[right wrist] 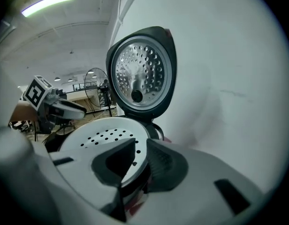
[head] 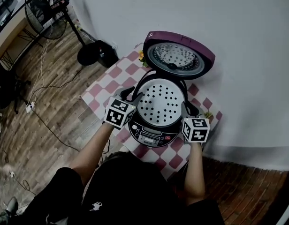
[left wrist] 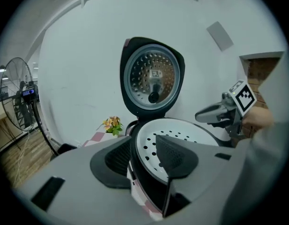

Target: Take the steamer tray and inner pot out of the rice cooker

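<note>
The rice cooker [head: 153, 136] stands on the table with its purple lid [head: 180, 55] swung up and back. The white perforated steamer tray [head: 161, 102] lies in its mouth and hides the inner pot. My left gripper [head: 134, 98] is at the tray's left rim; in the left gripper view its jaws [left wrist: 143, 142] stand apart astride that rim, one pad over the tray [left wrist: 186, 130]. My right gripper [head: 187, 109] is at the right rim. Its jaws [right wrist: 141, 144] straddle the tray's edge [right wrist: 104, 130] with a narrow gap, and no pad visibly presses on it.
A pink-and-white checked cloth [head: 117, 74] covers the small table, which stands against a white wall. A small bunch of flowers [left wrist: 112, 123] sits behind the cooker on the left. A standing fan [left wrist: 21, 102] and cables are on the wooden floor to the left.
</note>
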`<action>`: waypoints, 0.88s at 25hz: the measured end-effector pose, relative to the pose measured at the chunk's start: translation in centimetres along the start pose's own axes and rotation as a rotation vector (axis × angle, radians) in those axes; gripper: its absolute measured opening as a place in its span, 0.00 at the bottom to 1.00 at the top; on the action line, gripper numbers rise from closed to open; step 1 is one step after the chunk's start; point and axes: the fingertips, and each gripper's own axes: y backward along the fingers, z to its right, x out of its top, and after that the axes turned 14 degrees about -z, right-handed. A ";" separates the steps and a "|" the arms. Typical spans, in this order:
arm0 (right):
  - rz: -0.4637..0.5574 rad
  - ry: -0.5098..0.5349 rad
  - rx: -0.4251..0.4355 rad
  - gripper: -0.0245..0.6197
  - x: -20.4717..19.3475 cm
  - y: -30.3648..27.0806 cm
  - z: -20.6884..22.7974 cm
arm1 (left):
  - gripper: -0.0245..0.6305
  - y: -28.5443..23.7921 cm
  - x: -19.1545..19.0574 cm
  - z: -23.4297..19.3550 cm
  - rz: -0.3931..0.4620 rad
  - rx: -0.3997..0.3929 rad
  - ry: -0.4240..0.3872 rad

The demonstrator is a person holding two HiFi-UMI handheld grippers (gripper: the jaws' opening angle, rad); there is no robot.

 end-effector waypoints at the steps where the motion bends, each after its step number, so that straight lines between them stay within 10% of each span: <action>1: -0.003 0.010 0.005 0.14 0.0 -0.2 -0.1 | 0.30 -0.5 -0.1 0.0 -0.022 0.001 -0.008; 22: -0.048 0.081 0.031 0.34 0.1 -2.2 -0.8 | 0.24 -5.9 -1.8 -1.1 -0.298 0.137 -0.170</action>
